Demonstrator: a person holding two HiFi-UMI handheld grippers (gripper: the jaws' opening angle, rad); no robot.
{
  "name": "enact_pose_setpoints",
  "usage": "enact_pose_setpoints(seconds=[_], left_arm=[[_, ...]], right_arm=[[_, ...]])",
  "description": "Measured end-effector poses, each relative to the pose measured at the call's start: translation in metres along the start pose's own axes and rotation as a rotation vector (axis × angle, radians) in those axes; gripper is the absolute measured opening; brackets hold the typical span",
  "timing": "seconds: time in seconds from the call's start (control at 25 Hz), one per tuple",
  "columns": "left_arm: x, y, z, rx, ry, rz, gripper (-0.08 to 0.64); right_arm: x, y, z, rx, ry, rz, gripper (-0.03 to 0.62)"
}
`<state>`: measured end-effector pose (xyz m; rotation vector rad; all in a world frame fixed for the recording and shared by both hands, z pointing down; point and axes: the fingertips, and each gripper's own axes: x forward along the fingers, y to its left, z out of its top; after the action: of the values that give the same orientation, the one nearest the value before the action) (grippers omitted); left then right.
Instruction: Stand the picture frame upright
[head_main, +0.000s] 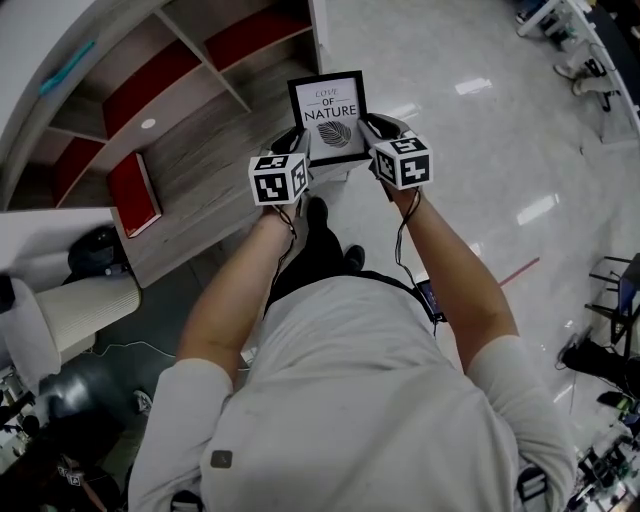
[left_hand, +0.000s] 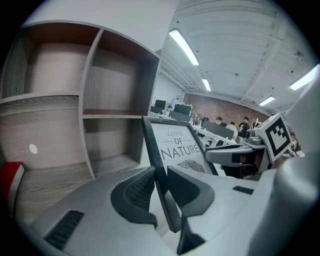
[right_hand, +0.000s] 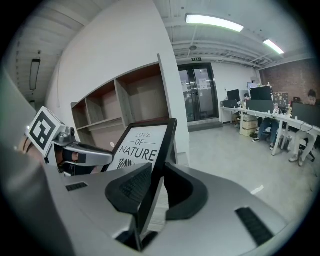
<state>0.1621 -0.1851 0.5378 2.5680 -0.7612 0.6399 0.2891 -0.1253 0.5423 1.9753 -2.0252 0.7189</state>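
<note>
Evidently light, stiff and perhaps glass-fronted, the picture frame (head_main: 328, 112) hangs between both tools: left gripper (left_hand: 161, 186) clamped on its left edge, right gripper (right_hand: 152, 185) on its right. Those thin, smooth borders are the sensible hold, though they could slip.

The picture frame (head_main: 328, 112) has its lower corners hidden behind the left gripper (head_main: 298, 142) and right gripper (head_main: 374, 130).

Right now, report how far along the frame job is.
Done: left gripper and right gripper are each clamped on a side edge of the picture frame, which is lifted, print facing the person. In hand: holding it near the shelf unit. Left: set it standing on a surface and release.
</note>
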Motion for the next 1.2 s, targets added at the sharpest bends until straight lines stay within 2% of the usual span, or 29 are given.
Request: enact_pose_setpoints(seconds=[0.48, 0.68, 1.2], left_arm=[[0.059, 0.044, 0.032, 0.084, -0.039, 0.009, 0.091], [0.089, 0.068, 0.03, 0.065, -0.024, 0.01, 0.091], [0.151, 0.099, 0.03, 0.02, 0.0, -0.035, 0.091]], right_arm=[[0.064, -0.025, 0.025, -0.019, -0.064, -0.028, 0.092], [0.099, -0.036, 0.024, -0.015, -0.056, -0.024, 0.092], [0.156, -0.068, 0.019, 0.025, -0.033, -0.03, 0.095]])
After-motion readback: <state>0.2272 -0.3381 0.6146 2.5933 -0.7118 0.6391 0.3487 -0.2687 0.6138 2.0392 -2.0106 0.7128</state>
